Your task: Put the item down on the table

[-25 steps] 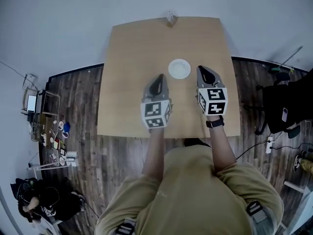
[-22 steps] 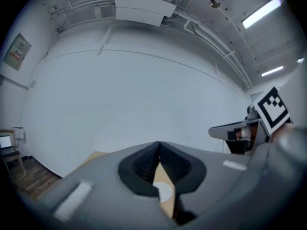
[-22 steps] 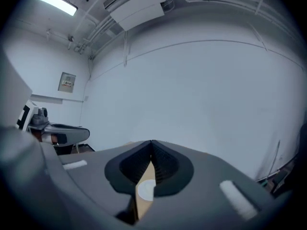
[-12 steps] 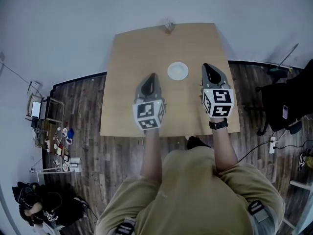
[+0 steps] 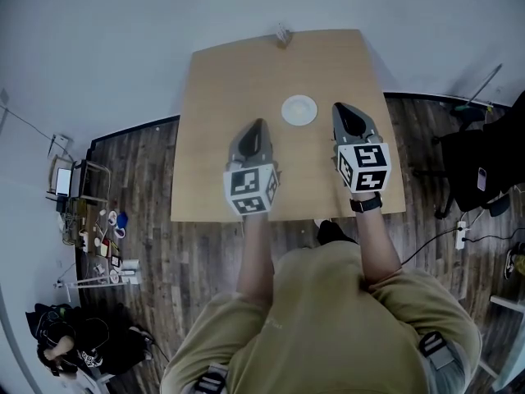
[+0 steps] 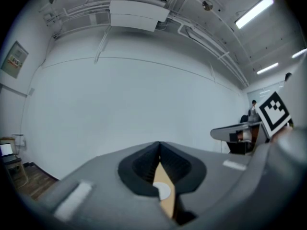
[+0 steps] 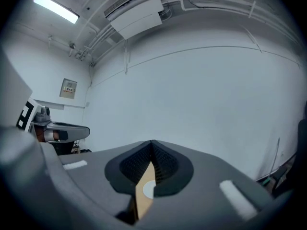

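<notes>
White and round, the item (image 5: 299,109) lies flat on the tan wooden table (image 5: 213,80), a little beyond my two grippers and between them, touched by neither. The left gripper (image 5: 256,131) has its jaws brought together at the tips with nothing in them, and the right gripper (image 5: 343,115) is the same. Each gripper view shows only a sliver of tabletop and the item through the wedge below the meeting tips. I judge the put-down done, so my next move only calls for holding both tools clear and not nudging the item. For writing, I find just black-and-white square patterns on each cube (image 5: 250,190); a framed wall notice (image 7: 69,87) is too small to read.
</notes>
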